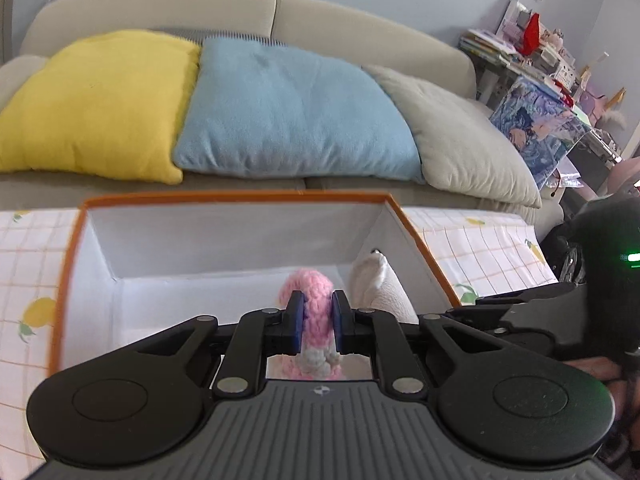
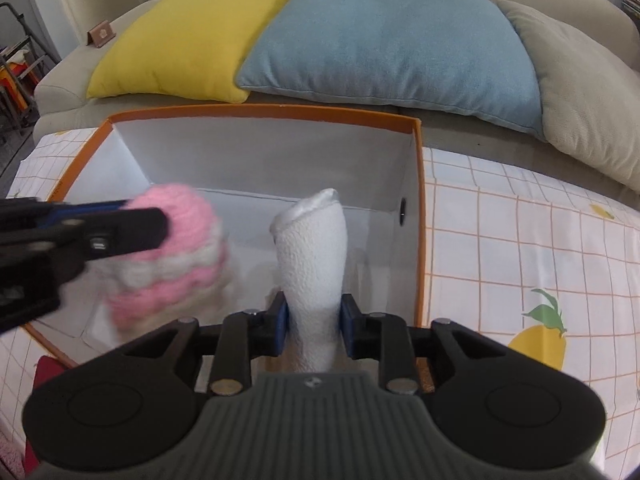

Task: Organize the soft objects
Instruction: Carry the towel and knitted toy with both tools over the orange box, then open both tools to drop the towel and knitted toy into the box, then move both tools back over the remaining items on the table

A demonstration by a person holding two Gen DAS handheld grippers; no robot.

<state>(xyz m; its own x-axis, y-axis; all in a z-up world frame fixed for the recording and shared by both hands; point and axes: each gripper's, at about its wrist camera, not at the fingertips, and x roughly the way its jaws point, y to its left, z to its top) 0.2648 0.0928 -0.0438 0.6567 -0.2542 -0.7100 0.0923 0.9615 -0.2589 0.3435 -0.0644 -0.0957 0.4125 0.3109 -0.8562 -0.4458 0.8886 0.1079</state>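
An orange-rimmed box [image 1: 240, 197] with white inside walls stands on a lemon-print cloth. My left gripper [image 1: 316, 302] is shut on a pink and white knitted soft item [image 1: 308, 280] and holds it over the inside of the box. In the right wrist view that knitted item [image 2: 180, 240] hangs from the left gripper [image 2: 132, 216] at the left. A white textured sock-like roll [image 2: 312, 248] stands upright inside the box [image 2: 260, 110], between the blue pads of my right gripper [image 2: 314, 312]. A thin gap shows beside the pads, so it is open. The roll's top [image 1: 374, 276] also shows in the left wrist view.
Behind the box is a beige sofa [image 1: 360, 20] with a yellow cushion [image 1: 96, 100], a blue cushion [image 1: 292, 112] and a beige cushion [image 1: 468, 140]. The lemon-print cloth [image 2: 520, 240] covers the table around the box. Cluttered shelves [image 1: 532, 52] stand at the right.
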